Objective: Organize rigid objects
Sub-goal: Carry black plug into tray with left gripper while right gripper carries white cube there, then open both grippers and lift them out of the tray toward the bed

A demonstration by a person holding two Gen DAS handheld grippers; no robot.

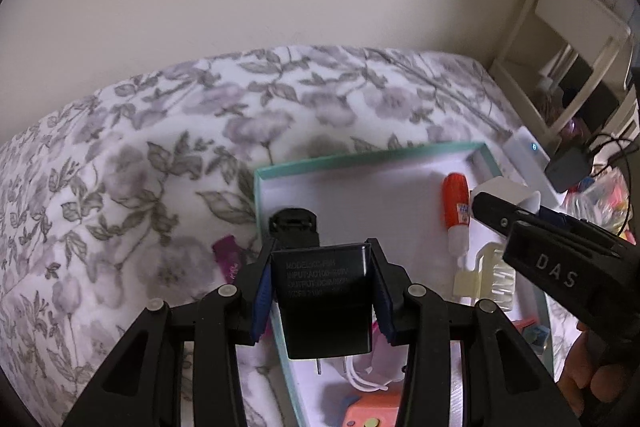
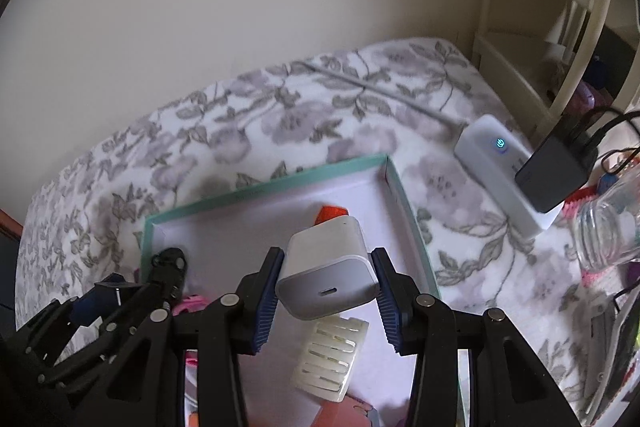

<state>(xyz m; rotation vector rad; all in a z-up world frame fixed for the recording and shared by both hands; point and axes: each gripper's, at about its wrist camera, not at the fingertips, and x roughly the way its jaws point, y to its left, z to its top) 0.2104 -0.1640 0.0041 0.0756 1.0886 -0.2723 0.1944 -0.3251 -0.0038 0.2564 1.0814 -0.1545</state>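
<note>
Left wrist view has the left gripper (image 1: 322, 289) clamped on a black charger (image 1: 322, 301) over the teal box (image 1: 360, 157) on the floral blanket (image 1: 140, 167), while the right view shows the right gripper (image 2: 326, 293) pinching a white charger (image 2: 326, 267) above the box's far right corner, near the orange-capped glue bottle (image 2: 331, 212).

A bed (image 2: 280, 115) with a grey floral cover carries everything. On it lies a shallow teal-rimmed box (image 2: 264, 185), open at the top. Beside the box's right end lies a white power strip (image 2: 486, 163) with a glowing button, and nearer the edge a clear bottle (image 2: 606, 233).
</note>
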